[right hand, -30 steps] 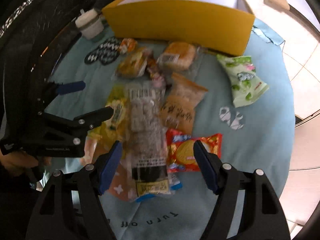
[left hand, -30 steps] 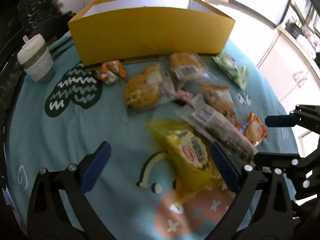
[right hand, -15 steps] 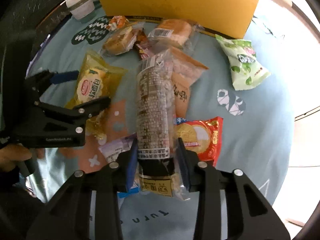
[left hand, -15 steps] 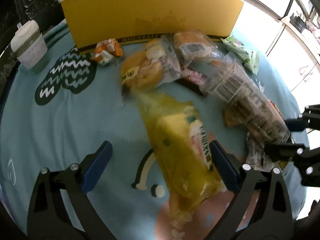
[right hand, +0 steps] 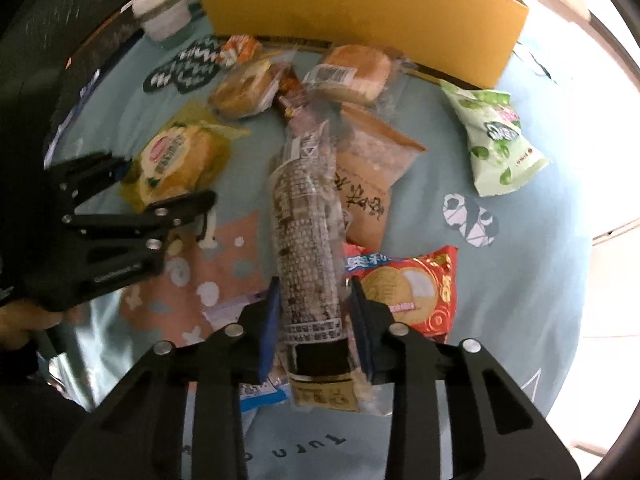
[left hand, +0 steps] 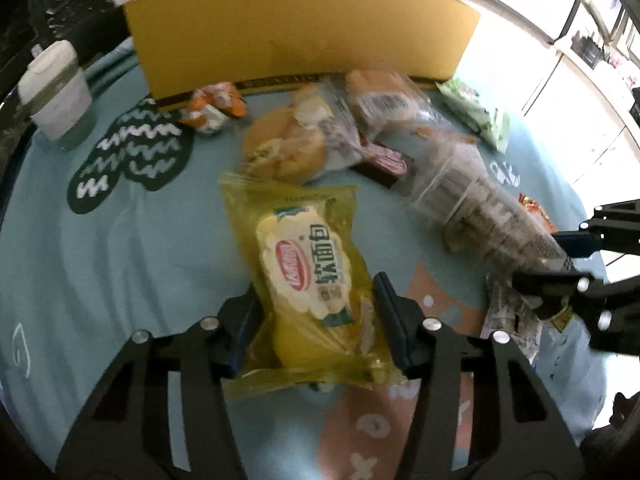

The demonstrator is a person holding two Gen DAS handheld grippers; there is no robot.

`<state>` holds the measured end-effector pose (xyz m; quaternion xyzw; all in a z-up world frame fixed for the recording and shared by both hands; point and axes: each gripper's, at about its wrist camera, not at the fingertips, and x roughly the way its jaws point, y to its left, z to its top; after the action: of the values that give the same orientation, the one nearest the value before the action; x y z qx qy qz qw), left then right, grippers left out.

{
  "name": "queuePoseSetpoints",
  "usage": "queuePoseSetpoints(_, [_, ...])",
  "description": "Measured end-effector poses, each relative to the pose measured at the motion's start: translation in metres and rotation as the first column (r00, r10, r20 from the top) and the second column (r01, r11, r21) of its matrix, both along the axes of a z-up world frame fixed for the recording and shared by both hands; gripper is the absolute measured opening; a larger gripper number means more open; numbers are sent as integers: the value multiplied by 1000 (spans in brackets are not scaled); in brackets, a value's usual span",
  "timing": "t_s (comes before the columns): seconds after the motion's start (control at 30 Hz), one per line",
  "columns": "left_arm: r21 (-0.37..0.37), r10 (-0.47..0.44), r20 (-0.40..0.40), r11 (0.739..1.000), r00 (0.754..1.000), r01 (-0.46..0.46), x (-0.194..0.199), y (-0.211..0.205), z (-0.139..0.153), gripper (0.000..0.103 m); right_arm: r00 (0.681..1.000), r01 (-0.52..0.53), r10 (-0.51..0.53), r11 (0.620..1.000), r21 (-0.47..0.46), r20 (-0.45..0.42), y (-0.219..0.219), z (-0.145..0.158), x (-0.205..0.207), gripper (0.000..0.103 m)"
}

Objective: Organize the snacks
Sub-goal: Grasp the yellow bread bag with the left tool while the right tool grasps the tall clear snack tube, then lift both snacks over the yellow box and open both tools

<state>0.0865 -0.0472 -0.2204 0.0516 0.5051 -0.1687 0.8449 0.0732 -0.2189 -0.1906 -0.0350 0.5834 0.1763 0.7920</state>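
Left wrist: left gripper (left hand: 316, 316), jaws just closing, clamped on yellow bread packet (left hand: 304, 264) just before yellow box (left hand: 304, 36). Right wrist: right gripper (right hand: 314, 312), jaws just closing, clamped on long clear-wrapped roll (right hand: 308, 232), likewise before the yellow box (right hand: 360, 12).

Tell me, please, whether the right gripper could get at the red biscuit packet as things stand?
Probably not yet: the right gripper, whose jaws have just been closing, is shut on the long clear cracker sleeve. The red biscuit packet lies uncovered just beside it.
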Motion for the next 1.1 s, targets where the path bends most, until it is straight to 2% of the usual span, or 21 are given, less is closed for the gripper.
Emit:
queuePoseSetpoints(0.1, [-49, 11, 20, 999, 1000, -10, -4, 8, 11, 54, 999, 50, -49, 996, 69, -5, -12, 10, 0, 31])
queuePoseSetpoints(0.27, [-102, 9, 76, 995, 997, -2, -10, 19, 35, 54, 997, 65, -69, 991, 120, 34, -15, 32, -4, 25])
queuePoseSetpoints(0.43, [-104, 30, 90, 994, 995, -20, -9, 22, 48, 54, 999, 13, -15, 998, 55, 37, -8, 31, -7, 25])
queuePoseSetpoints(0.53, [-101, 36, 68, 994, 997, -29, -12, 24, 45, 54, 996, -70, 71, 997, -18, 56, 12, 25, -14, 39])
queuePoseSetpoints(0.6, [-98, 34, 56, 995, 998, -29, -15, 26, 43, 54, 994, -87, 91, 994, -59, 67, 18, 19, -16, 49])
queuePoseSetpoints(0.67, [-96, 32, 49, 995, 998, -27, -17, 27, 40, 54, 995, -91, 94, 992, -91, 27, 24, 2, -10, 50])
queuePoseSetpoints(0.73, [-94, 31, 45, 995, 999, -27, -19, 28, 39, 54, 995, -90, 87, 993, -81, -40, 22, -15, -5, 48])
queuePoseSetpoints(0.9, [-101, 43, 56, 994, 997, -37, -21, 34, 44, 55, 996, -89, 89, 995, -34, -24, 22, -7, -8, 29])
queuePoseSetpoints(1.03, [-120, 70, 54, 991, 996, -63, -20, 43, 46, 55, 998, -17, 22, 995, 98, -53, 5, 9, -7, 28])
queuePoseSetpoints(1.1, [-129, 76, 56, 989, 996, -68, -20, 45, 47, 55, 999, 3, 4, 991, 134, -51, -2, 19, -6, 28])
